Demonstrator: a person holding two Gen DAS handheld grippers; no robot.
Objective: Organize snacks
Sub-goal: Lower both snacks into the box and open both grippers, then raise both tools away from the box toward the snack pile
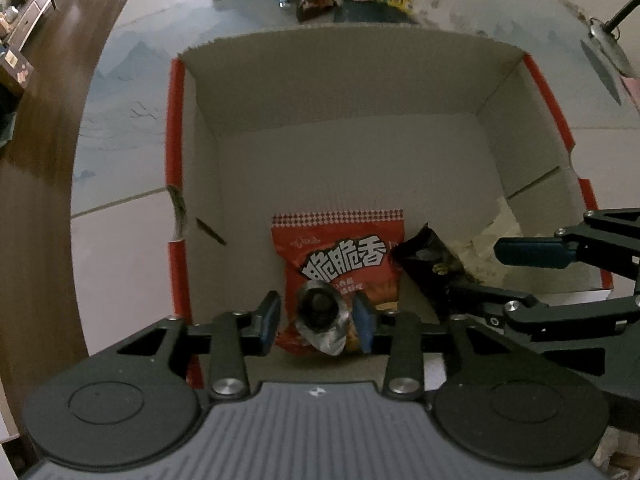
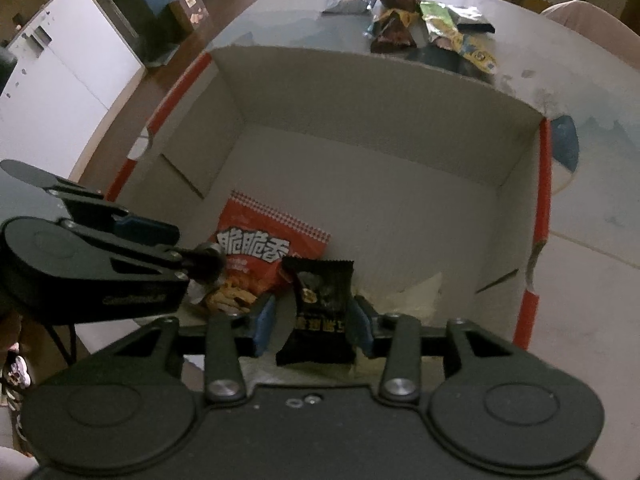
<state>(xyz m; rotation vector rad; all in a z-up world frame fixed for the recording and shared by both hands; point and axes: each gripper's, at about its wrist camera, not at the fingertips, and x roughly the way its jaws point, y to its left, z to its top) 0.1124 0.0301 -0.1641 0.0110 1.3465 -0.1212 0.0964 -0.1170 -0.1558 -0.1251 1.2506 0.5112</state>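
Both hand-held grippers point steeply down into the open cardboard box [image 1: 340, 80], which stands on the bench [image 1: 120, 240].

Between the fingers of the left hand-held gripper [image 1: 318, 322] sits a small silver-wrapped snack [image 1: 320, 316]. The right pad seems to touch the foil, while the left pad stands a little clear of it, so the jaws look narrowly parted rather than clamped — a release, most likely, with the piece lying on the red snack bag [image 1: 340, 252] directly beneath the fingertips. That bag rests flat on the box floor, near the wall closest to the gripper.

The right hand-held gripper [image 2: 312, 320] straddles a black snack packet [image 2: 320, 312] in the same way: the packet stands between the pads, with a gap showing on the left side at least, so it appears loosened rather than gripped. It lies just beside the red bag.

Placing both pieces in the near corner leaves the far part of the box floor free, presumably for the remaining snack pile [image 2: 424, 20] — still loose on the bench well beyond the box's far wall.
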